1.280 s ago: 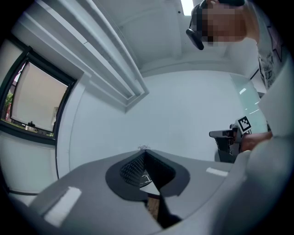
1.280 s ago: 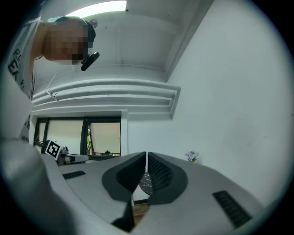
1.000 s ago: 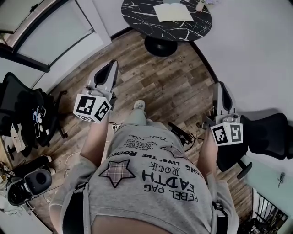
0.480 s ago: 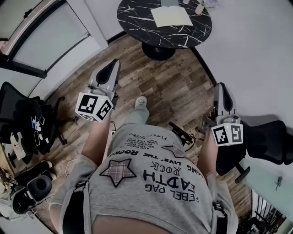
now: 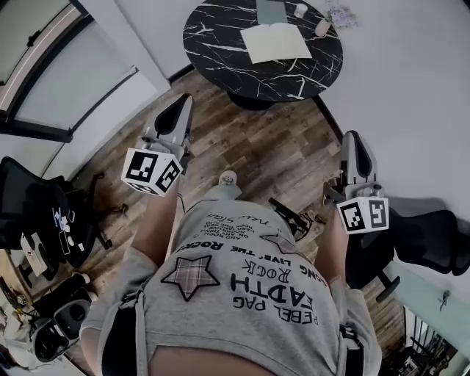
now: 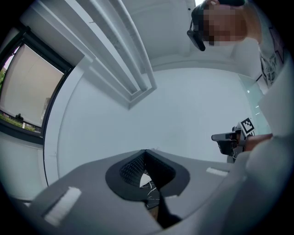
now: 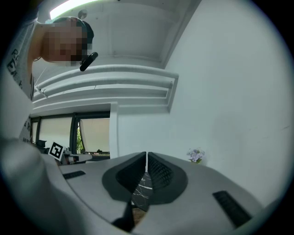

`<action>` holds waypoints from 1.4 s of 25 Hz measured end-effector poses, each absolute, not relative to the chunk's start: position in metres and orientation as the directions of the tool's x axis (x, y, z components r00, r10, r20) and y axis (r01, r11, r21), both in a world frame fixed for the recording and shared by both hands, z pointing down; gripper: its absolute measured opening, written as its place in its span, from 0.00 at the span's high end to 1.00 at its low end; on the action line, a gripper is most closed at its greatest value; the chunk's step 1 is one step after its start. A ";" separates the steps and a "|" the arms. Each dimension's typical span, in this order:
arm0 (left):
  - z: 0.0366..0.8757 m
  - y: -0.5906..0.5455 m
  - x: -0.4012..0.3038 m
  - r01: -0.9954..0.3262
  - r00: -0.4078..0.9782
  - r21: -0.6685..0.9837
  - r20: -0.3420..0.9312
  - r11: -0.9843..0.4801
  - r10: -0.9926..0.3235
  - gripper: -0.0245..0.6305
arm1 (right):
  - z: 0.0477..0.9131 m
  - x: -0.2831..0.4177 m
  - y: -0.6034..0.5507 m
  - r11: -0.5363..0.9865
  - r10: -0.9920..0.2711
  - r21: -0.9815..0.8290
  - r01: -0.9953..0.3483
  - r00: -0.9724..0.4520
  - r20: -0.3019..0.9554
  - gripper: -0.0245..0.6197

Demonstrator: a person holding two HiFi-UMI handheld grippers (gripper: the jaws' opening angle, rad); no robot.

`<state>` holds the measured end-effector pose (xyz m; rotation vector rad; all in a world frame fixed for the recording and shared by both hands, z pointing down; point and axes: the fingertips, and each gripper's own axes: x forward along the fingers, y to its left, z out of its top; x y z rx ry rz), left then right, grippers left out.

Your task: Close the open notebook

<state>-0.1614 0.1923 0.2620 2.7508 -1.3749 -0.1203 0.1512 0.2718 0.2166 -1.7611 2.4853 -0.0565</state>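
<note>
Your left gripper (image 5: 179,104) and right gripper (image 5: 351,138) are held level in front of your body, well apart from each other, above a wood-plank floor (image 5: 272,147). In the left gripper view the jaws meet at their tips with nothing between them. The right gripper view shows the same condition: jaws together, empty. The notebook (image 5: 275,42) lies open on a round black desk (image 5: 220,37) with white marble veining, ahead of both grippers and well apart from them. The desk stands on a dark pedestal base (image 5: 248,101). Near the notebook, towards the far edge of the desk, are a flat grey item (image 5: 271,11), a small white cup (image 5: 299,9) and a small vase of pale flowers (image 5: 325,23). A white wall (image 5: 411,88) runs past the right side of the desk. One black office chair (image 5: 37,213) stands at your left and a second office chair (image 5: 429,235) at your right. A dark-framed window (image 6: 27,87) shows at the left of the left gripper view.
</note>
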 end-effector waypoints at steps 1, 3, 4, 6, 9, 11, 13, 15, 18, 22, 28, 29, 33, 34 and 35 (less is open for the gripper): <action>0.263 0.183 -0.163 -0.794 0.599 0.094 -0.041 -0.600 -0.799 0.95 | 0.217 0.149 0.263 0.331 -0.943 -0.085 -0.940 -0.327 -0.055 0.93; 0.264 0.164 -0.165 -0.791 0.603 0.098 -0.043 -0.604 -0.796 0.95 | 0.217 0.146 0.247 0.325 -0.946 -0.086 -0.942 -0.321 -0.054 0.93; 0.265 0.156 -0.166 -0.788 0.607 0.099 -0.044 -0.608 -0.794 0.95 | 0.217 0.145 0.240 0.321 -0.947 -0.086 -0.943 -0.317 -0.054 0.93; 0.266 0.140 -0.167 -0.781 0.615 0.100 -0.045 -0.616 -0.787 0.95 | 0.218 0.143 0.227 0.312 -0.950 -0.085 -0.946 -0.308 -0.054 0.93; 0.268 0.119 -0.168 -0.770 0.629 0.102 -0.045 -0.630 -0.776 0.95 | 0.219 0.139 0.209 0.297 -0.955 -0.084 -0.951 -0.293 -0.054 0.93; 0.269 0.108 -0.170 -0.765 0.635 0.102 -0.044 -0.636 -0.771 0.95 | 0.220 0.137 0.200 0.289 -0.957 -0.088 -0.953 -0.285 -0.055 0.93; 0.269 0.099 -0.170 -0.761 0.640 0.102 -0.045 -0.641 -0.767 0.95 | 0.221 0.135 0.192 0.286 -0.958 -0.091 -0.954 -0.282 -0.054 0.93; 0.270 0.092 -0.170 -0.757 0.645 0.102 -0.045 -0.645 -0.763 0.95 | 0.223 0.133 0.185 0.284 -0.958 -0.091 -0.954 -0.281 -0.051 0.93; 0.273 0.084 -0.170 -0.754 0.649 0.105 -0.037 -0.649 -0.760 0.95 | 0.225 0.132 0.177 0.278 -0.960 -0.095 -0.956 -0.275 -0.046 0.93; 0.279 0.078 -0.171 -0.751 0.653 0.113 -0.020 -0.651 -0.757 0.95 | 0.226 0.133 0.171 0.271 -0.963 -0.100 -0.957 -0.268 -0.040 0.93; 0.286 0.068 -0.171 -0.757 0.645 0.125 -0.008 -0.641 -0.764 0.95 | 0.235 0.136 0.156 0.274 -0.962 -0.114 -0.955 -0.274 -0.018 0.93; 0.287 0.065 -0.171 -0.761 0.641 0.125 -0.007 -0.637 -0.767 0.95 | 0.236 0.136 0.151 0.279 -0.960 -0.116 -0.953 -0.279 -0.018 0.93; 0.289 0.050 -0.171 -0.781 0.617 0.121 -0.003 -0.613 -0.787 0.95 | 0.238 0.137 0.125 0.313 -0.950 -0.122 -0.942 -0.312 -0.031 0.93; 0.288 0.046 -0.170 -0.785 0.612 0.119 -0.002 -0.608 -0.791 0.95 | 0.237 0.138 0.118 0.322 -0.947 -0.123 -0.939 -0.320 -0.035 0.93; 0.288 0.042 -0.169 -0.789 0.608 0.117 -0.001 -0.604 -0.794 0.95 | 0.236 0.139 0.111 0.330 -0.944 -0.123 -0.936 -0.327 -0.038 0.93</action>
